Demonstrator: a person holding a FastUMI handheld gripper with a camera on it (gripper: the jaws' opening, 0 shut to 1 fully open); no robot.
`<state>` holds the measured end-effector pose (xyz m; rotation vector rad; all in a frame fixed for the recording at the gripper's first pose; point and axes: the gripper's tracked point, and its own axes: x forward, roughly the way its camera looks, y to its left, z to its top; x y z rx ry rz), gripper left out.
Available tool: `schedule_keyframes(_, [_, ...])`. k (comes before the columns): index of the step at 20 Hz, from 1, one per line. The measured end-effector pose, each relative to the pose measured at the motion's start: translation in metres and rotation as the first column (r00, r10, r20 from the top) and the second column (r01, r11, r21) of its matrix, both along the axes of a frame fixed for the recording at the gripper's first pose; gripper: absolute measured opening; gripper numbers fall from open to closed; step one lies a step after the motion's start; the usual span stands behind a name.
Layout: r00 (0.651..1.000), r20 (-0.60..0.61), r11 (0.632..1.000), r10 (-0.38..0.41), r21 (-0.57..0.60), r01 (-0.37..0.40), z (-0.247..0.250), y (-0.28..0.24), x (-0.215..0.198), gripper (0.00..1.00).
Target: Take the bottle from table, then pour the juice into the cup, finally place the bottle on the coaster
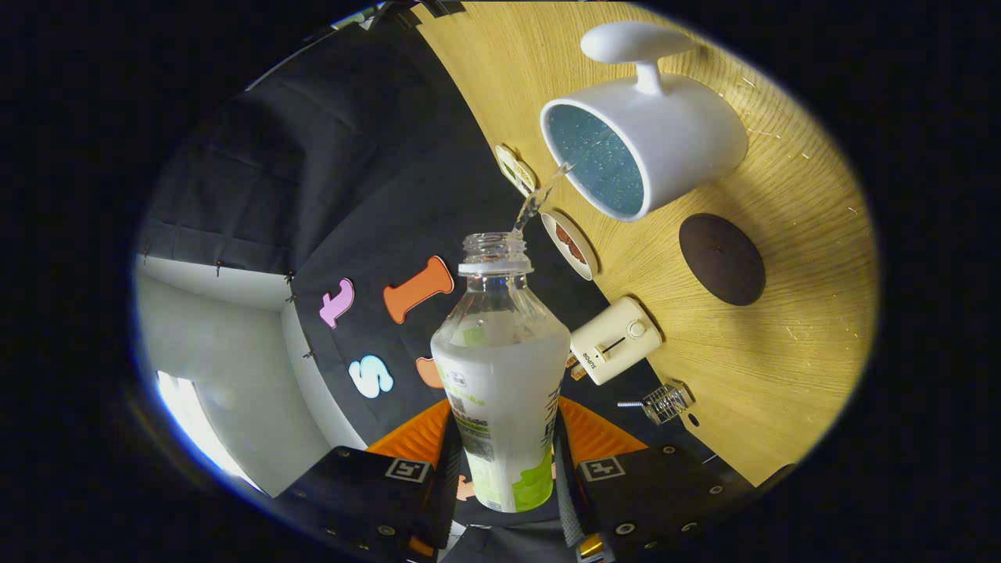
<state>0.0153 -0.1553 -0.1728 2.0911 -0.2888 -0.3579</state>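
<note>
Jaws (pixel 504 469) are closing on the clear plastic bottle with the green-and-white label (pixel 502 391), one finger pressing each side of its lower body, so the opening is only as wide as the bottle. The bottle is sitting between the fingers, neck pointing away toward 12 o'clock, cap off, milky pale juice filling the lower part and the upper shoulder showing clear. A thin stream of liquid (pixel 539 199) is leaving the open mouth and arcing toward 1 o'clock, reaching the rim of the white ceramic cup with a speckled blue inside (pixel 649 141). The whole view is tilting, so the light wooden worktop (pixel 782 336) is running up the 1-to-4 o'clock side.

Just beyond the fingers at 2 o'clock, a small wire-coil object (pixel 665 403) is lying at the worktop edge. Further out at 1 o'clock from the bottle body, a small cream toaster-like appliance (pixel 614 340) is resting near the same edge. Past that, the dark brown round coaster (pixel 721 259) is lying bare on the wood, well apart from the bottle, just beside the cup. Two small round dishes (pixel 569 245) are sitting along the edge near the stream. The cup is standing furthest, its handle pointing away at 12 o'clock.
</note>
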Motion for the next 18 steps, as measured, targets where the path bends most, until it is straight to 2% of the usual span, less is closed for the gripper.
schedule_keyframes(18, [0.994,0.093,0.989,-0.061,0.140,0.047,0.027,-0.016,-0.001,0.55])
